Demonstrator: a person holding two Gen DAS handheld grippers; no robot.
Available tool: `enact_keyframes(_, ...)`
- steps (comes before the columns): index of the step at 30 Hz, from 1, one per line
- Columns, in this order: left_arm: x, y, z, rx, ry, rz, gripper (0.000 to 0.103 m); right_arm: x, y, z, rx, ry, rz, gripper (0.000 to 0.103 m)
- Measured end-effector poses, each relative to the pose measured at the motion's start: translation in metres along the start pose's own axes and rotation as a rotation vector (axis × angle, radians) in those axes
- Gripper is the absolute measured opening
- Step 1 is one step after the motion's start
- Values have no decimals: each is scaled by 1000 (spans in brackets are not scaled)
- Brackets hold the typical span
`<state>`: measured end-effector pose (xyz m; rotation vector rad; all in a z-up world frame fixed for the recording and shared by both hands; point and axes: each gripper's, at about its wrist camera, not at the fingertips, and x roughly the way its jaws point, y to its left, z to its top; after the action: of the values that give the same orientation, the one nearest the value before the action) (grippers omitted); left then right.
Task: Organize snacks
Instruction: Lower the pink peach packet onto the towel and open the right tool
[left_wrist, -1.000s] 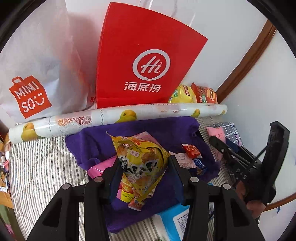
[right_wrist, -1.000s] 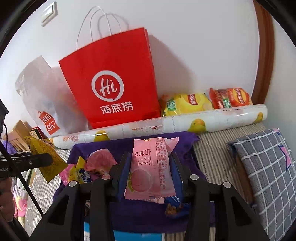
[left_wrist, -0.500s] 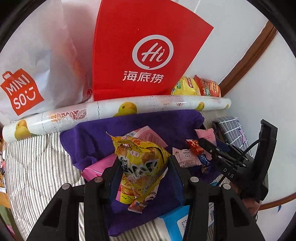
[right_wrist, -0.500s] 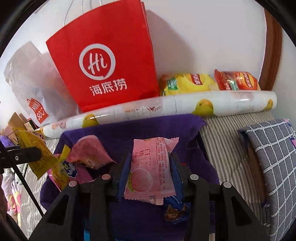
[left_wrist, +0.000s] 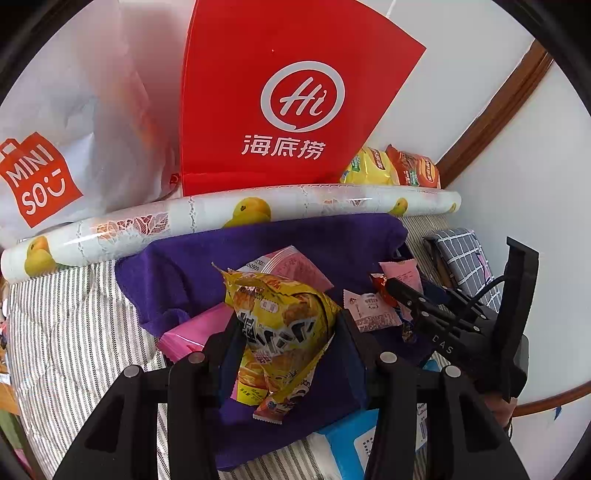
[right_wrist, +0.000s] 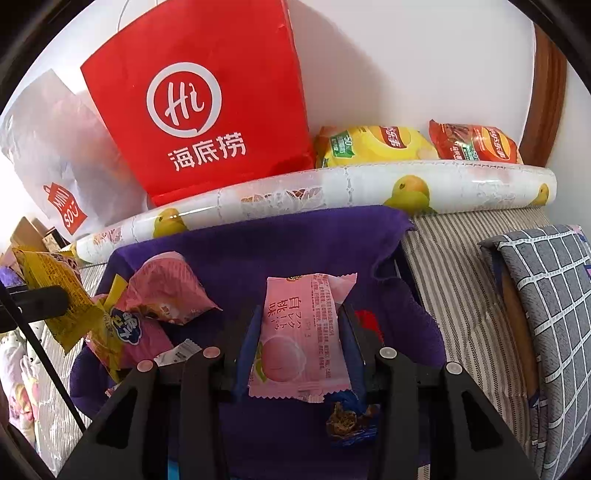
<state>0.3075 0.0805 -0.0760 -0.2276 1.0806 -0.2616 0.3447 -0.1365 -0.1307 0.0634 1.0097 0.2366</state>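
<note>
My left gripper (left_wrist: 286, 332) is shut on a yellow snack bag (left_wrist: 280, 325) and holds it above the purple cloth (left_wrist: 229, 251). My right gripper (right_wrist: 299, 332) is shut on a pink peach snack packet (right_wrist: 299, 339) over the same cloth (right_wrist: 295, 251); it also shows in the left wrist view (left_wrist: 400, 291). Loose snacks lie on the cloth: a pink bag (right_wrist: 162, 288), a small white packet (left_wrist: 369, 310) and a blue-wrapped sweet (right_wrist: 347, 417). The yellow bag also shows at the right wrist view's left edge (right_wrist: 55, 288).
A red paper bag (left_wrist: 288, 103) and a white MINISO bag (left_wrist: 55, 147) stand against the wall behind a duck-print roll (left_wrist: 236, 218). Yellow (right_wrist: 369, 146) and red (right_wrist: 476, 142) chip bags lie behind the roll. A grey checked cushion (right_wrist: 543, 295) lies at right on striped bedding (left_wrist: 66, 332).
Both grippers have moved forward and lower toward the purple cloth, each still holding its snack. The red bag and roll look nearer.
</note>
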Motion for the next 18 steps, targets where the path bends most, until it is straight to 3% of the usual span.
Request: enact_keyframes(18, 7, -3, -1, 9, 19, 0, 46, 7, 2, -3, -5, 31, 0, 43)
